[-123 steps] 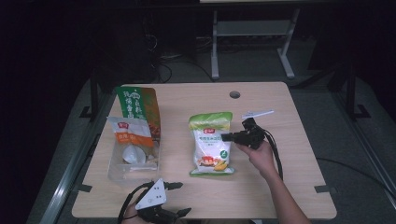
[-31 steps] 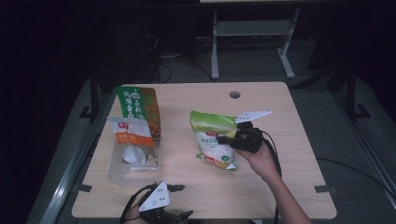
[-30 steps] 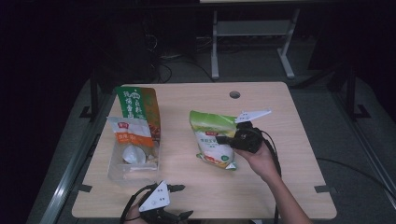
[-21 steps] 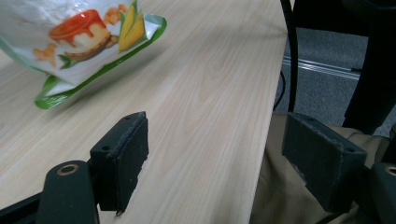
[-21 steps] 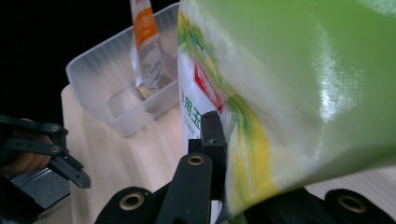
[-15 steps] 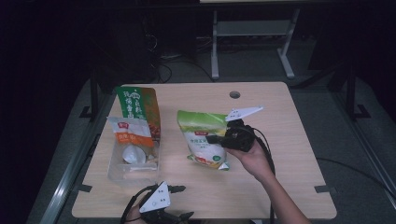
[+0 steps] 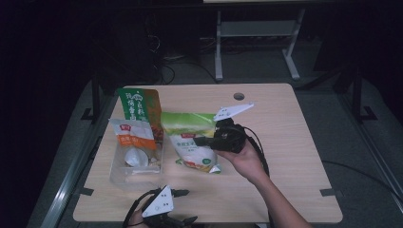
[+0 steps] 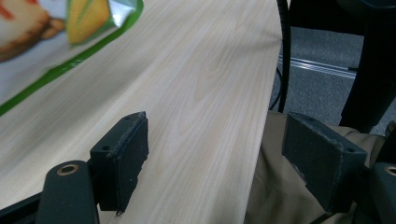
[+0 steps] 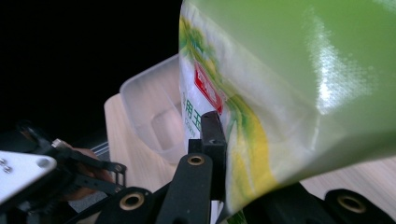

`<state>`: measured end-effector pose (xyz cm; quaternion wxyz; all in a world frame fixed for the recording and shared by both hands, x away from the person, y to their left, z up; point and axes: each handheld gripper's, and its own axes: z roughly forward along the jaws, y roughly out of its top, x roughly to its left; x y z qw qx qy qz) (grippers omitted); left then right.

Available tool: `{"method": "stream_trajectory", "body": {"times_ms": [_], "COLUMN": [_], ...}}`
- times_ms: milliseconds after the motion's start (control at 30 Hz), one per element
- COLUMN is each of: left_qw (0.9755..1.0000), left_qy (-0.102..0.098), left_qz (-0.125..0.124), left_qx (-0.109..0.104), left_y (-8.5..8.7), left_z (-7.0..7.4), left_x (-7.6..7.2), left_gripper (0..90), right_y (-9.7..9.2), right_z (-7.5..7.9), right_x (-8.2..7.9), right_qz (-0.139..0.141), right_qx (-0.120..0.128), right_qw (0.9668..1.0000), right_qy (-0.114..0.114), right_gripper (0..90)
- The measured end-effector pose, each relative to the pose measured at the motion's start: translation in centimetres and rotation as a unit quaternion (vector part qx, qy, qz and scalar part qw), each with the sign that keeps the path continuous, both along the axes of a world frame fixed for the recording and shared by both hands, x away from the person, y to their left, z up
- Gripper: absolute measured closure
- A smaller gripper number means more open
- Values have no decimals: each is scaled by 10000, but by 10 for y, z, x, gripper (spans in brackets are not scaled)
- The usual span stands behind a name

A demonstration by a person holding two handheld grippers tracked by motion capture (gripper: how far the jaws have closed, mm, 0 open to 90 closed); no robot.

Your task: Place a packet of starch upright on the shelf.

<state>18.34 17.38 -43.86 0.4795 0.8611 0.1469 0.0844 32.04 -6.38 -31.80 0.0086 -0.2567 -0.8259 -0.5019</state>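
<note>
The right gripper [image 7: 202, 141] is clamped on the green-and-white corn-print bag [image 7: 192, 140], which hangs lifted above the table [image 7: 285, 123] near its middle, just right of the clear plastic bin [image 7: 122, 173] at the left edge. This looks like the carry step. Next the bag needs bringing over the bin's open space and lowering beside the packets [image 7: 135, 135] already standing there. The left gripper [image 8: 210, 163] rests at the near edge, jaws spread and empty.

Dark room, grey floor [image 7: 361, 156], metal stand [image 7: 256, 33] behind wooden table [image 7: 285, 142].
</note>
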Motion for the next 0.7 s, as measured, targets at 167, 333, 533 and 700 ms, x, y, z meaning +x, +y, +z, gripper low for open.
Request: {"method": "stream_trajectory", "body": {"times_ms": [167,333,533,700], "left_qw": [10000,10000,10000,10000], "left_qy": [-9,1,-26,-13], "left_qz": [-5,1,-3,3], "left_qx": [7,-27,-1,7], "left_y": [0,0,0,0], "left_z": [0,0,0,1], "left_x": [0,-1,-1,-1], "left_gripper": [227,227,226,226], "right_y": [14,27,43,56], "right_z": [9,15,21,25], "right_x": [-3,-5,-7,-8], "right_qz": [146,285,428,527], "right_qx": [59,100,142,173], "right_qw": [9999,9995,9989,9984], "right_qy": [-40,-78,-97,-124], "right_gripper": [898,898,898,898]}}
